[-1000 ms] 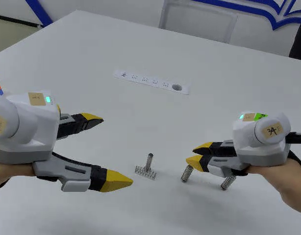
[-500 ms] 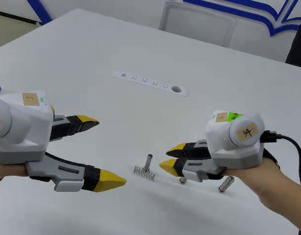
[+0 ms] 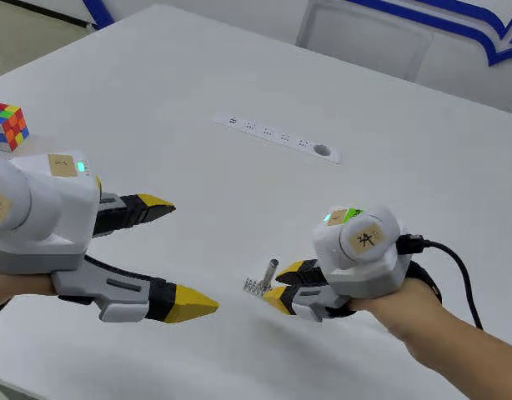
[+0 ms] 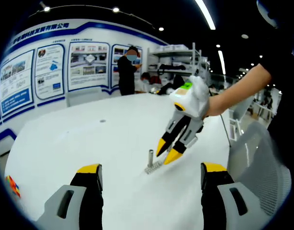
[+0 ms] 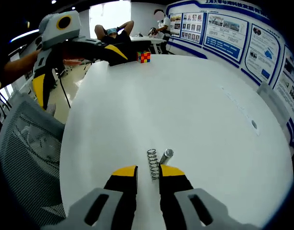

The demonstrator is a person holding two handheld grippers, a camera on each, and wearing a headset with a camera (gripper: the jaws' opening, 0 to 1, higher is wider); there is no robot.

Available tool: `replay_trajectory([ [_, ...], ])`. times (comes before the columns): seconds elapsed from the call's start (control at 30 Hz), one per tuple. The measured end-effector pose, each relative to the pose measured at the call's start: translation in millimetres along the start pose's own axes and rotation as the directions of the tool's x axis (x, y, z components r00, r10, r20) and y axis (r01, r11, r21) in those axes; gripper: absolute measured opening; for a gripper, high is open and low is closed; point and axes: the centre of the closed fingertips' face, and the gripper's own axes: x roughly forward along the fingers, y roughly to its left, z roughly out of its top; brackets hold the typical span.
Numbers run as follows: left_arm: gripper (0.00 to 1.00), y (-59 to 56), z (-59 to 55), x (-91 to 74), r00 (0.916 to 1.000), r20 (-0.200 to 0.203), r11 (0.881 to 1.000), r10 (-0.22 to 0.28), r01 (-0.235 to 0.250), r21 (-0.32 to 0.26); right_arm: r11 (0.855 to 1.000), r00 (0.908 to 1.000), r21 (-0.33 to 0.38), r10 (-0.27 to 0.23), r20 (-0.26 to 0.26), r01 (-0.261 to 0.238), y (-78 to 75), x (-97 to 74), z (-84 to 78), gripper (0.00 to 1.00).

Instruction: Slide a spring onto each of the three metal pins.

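A white desk (image 3: 198, 83) seen from above, with a person holding a tool in each hand.

On the left, the left hand-held gripper (image 3: 177, 252) hovers above the desk with its two yellow-tipped jaws spread wide apart and nothing between them.

On the right, the right hand-held gripper (image 3: 283, 283) is tipped down to the desk surface, and a black cable (image 3: 456, 268) trails from its rear. Its jaws are only narrowly apart.

A short metal pin (image 3: 272, 268) stands upright on the desk just in front of those tips. A small coiled spring (image 3: 255, 287) lies on its side at the foot of the pin, not on it.

In the right gripper view, the spring (image 5: 152, 164) lies lengthwise in the gap between the jaw tips. It is close against the right-hand jaw, with a sliver of desk showing between it and the other jaw, so it is not clamped. The pin (image 5: 166, 155) stands just beside the far end of the spring.

In the left gripper view, the pin (image 4: 150, 156) and spring (image 4: 153, 167) lie ahead, midway between the open jaws. The right hand-held gripper (image 4: 167, 148) points down at them from the right.

Farther back on the desk are a white power strip (image 3: 277, 137) and, near the left edge, a colour cube (image 3: 6, 125).
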Motion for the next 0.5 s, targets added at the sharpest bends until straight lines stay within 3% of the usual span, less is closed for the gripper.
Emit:
replay_trajectory([
  [0.2, 0.86, 2.9, 0.6, -1.6, 1.0000, 0.006, 1.000, 0.007, -0.007, -0.006, 1.000, 0.9981, 0.007, -0.022, -0.058, 0.022, -8.6, 11.1, -13.6, 0.18],
  [0.23, 0.86, 3.9, 0.2, -2.2, 0.9999, 0.006, 1.000, 0.010, -0.010, -0.008, 0.999, 0.9965, 0.011, -0.046, -0.069, 0.047, -13.1, 12.0, -16.4, 0.18],
  [0.5, 0.85, 6.5, -3.6, -4.5, 0.9998, 0.000, 1.000, 0.020, -0.020, -0.018, 0.999, 0.9967, 0.029, -0.027, -0.076, 0.029, -11.5, 21.3, -18.2, 0.18],
])
